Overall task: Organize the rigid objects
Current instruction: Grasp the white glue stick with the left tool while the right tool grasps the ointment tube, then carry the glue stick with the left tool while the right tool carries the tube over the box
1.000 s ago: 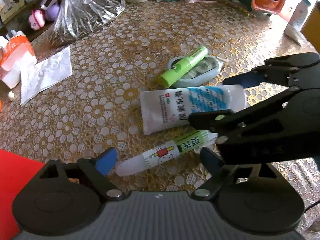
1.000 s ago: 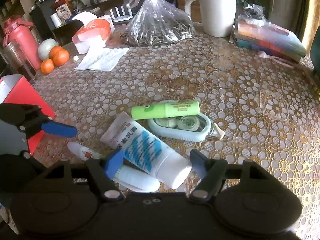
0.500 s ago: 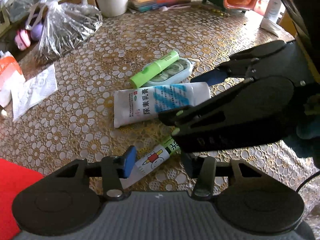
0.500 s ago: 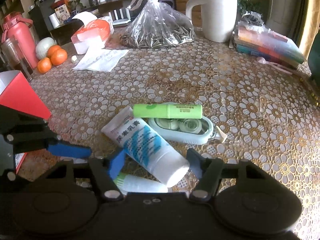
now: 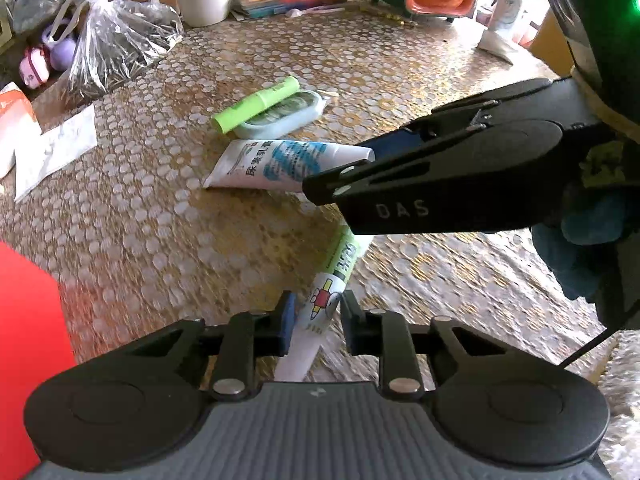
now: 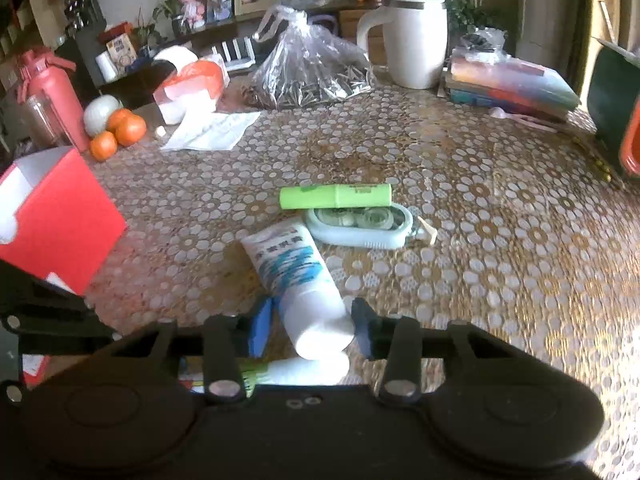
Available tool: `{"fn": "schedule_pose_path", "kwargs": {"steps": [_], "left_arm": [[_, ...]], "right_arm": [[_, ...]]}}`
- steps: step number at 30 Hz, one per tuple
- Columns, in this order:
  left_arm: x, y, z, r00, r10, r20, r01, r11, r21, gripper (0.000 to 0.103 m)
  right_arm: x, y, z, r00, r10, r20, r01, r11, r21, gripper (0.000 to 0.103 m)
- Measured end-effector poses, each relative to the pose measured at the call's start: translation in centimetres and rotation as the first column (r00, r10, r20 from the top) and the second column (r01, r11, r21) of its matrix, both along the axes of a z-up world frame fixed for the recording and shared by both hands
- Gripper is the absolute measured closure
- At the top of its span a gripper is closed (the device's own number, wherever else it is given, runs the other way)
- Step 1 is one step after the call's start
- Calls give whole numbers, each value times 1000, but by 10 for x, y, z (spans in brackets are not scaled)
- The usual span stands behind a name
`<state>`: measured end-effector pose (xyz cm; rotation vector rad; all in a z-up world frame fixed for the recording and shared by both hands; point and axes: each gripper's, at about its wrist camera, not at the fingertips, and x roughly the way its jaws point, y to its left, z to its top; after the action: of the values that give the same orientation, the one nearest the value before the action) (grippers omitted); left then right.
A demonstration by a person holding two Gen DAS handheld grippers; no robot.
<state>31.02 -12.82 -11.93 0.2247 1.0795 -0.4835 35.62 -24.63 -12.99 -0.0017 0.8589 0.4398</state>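
Both grippers at the pick-up step — each has just been closing on its own item.

Left gripper (image 5: 314,322): fingers pinching the glue stick (image 5: 326,300) across its printed middle; cap end sticks out past the fingers, toward the cream tube. Whether it has left the table (image 5: 168,220) I cannot tell.

Right gripper (image 6: 310,330): fingers drawn in around the cap end of the cream tube (image 6: 298,276), pads at or just off its sides (contact on the blue pad not clear). The tube's flat end rests on the table, pointing toward the green highlighter (image 6: 335,196), which leans on the tape dispenser (image 6: 360,226) just beyond the tube.

Red box (image 6: 60,216) stands open-topped, well to the left of the tube — the likely drop place.

Next, by my reading: firm the right grip, lift both clear, carry toward the box; highlighter and dispenser remain.
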Motion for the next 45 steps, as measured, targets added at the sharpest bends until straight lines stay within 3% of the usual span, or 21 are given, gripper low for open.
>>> {"fn": "schedule_pose_path", "kwargs": {"steps": [11, 17, 26, 39, 45], "left_arm": [[-31, 2, 3, 1000, 7, -11, -7, 1000, -17, 85], [-37, -1, 1, 1000, -1, -8, 0, 1000, -9, 85], [-22, -7, -8, 1000, -1, -21, 1, 1000, 4, 84], [-8, -17, -10, 1000, 1, -2, -1, 1000, 6, 85], [-11, -8, -8, 999, 46, 7, -46, 999, 6, 86]], "right_arm": [[-77, -47, 7, 989, -143, 30, 141, 988, 70, 67], [-111, -61, -3, 981, -192, 27, 191, 981, 36, 68], [-103, -43, -8, 987, -152, 46, 152, 988, -10, 63], [-95, -29, -22, 987, -154, 56, 158, 984, -85, 67], [-100, -30, -15, 980, -191, 45, 193, 980, -41, 68]]}}
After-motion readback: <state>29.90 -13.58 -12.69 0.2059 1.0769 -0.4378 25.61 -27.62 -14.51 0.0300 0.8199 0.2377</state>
